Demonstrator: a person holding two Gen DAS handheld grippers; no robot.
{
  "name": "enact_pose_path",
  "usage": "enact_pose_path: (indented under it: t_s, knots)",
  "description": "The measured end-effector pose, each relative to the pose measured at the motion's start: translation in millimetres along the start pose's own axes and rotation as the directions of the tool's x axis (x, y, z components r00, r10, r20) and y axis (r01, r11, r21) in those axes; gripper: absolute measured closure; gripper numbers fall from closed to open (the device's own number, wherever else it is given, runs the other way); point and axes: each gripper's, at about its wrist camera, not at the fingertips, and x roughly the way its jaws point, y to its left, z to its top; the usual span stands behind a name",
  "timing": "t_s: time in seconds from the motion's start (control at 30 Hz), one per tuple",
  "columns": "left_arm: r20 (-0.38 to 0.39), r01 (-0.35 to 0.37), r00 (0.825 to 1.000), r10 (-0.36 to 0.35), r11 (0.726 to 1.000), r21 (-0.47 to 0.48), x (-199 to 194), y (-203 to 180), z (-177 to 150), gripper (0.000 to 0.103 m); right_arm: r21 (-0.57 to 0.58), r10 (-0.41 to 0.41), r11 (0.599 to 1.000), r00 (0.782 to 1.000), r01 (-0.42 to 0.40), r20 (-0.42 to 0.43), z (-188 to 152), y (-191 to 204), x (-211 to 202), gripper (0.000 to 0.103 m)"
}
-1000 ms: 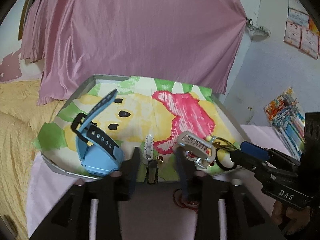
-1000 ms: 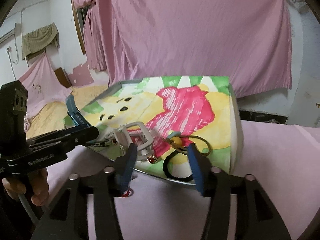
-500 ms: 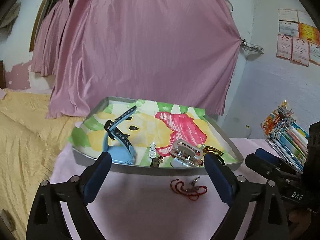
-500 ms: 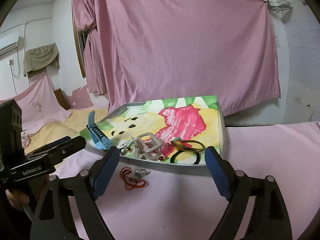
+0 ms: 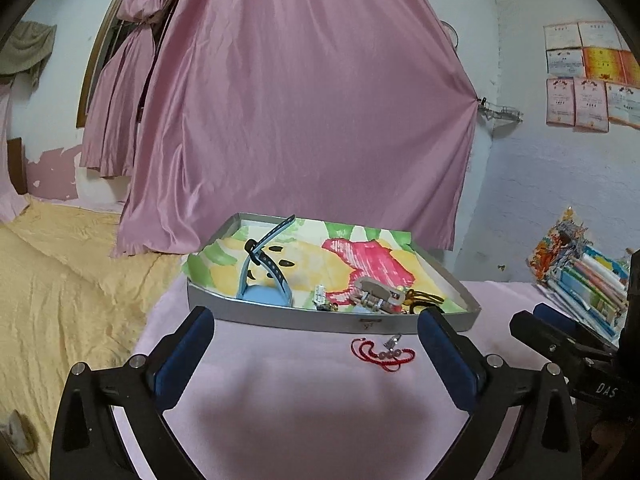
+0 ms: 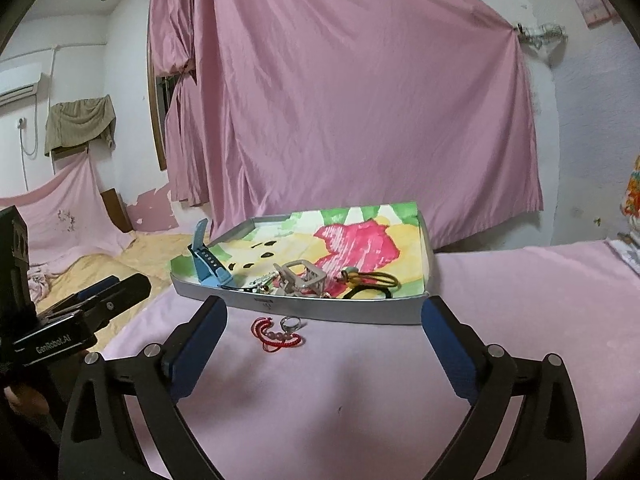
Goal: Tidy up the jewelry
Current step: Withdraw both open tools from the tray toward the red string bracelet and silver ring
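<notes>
A grey tray [image 5: 304, 322] with a cartoon-print liner stands on the pink cloth; it also shows in the right wrist view [image 6: 360, 314]. In it lie a blue watch [image 5: 262, 280] [image 6: 208, 264], a beige hair claw [image 5: 376, 294] [image 6: 302, 278], a small white clip [image 5: 319, 294] and hair ties [image 6: 372, 284]. A red cord bracelet [image 5: 380, 354] [image 6: 276, 334] and a silver ring [image 6: 290, 323] lie on the cloth before the tray. My left gripper [image 5: 316, 354] and right gripper [image 6: 324, 344] are both open, empty, pulled back from the tray.
The pink-covered table [image 6: 520, 300] stretches right of the tray. A stack of colourful books [image 5: 580, 268] stands at the far right. A yellow bedspread [image 5: 60, 272] lies left. A pink curtain [image 5: 304, 120] hangs behind the tray.
Both grippers have opened wide and drawn back and up from the tray. The red bracelet and ring now lie in plain view on the cloth.
</notes>
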Motion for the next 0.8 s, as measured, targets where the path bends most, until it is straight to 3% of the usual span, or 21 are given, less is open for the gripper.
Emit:
enact_pose_path:
  t_s: [0.37,0.8]
  knots:
    - [0.012,0.011,1.0,-0.011,1.0,0.026,-18,-2,-9,0.001,-0.018,0.003,1.0,1.0,-0.003,-0.013,-10,11,-16,0.007]
    - [-0.045,-0.002,0.999,0.004,0.999,0.042,-12,2,-12,0.001,-0.021,-0.008,1.0,0.997,0.007,-0.071,-12,9,-6,0.007]
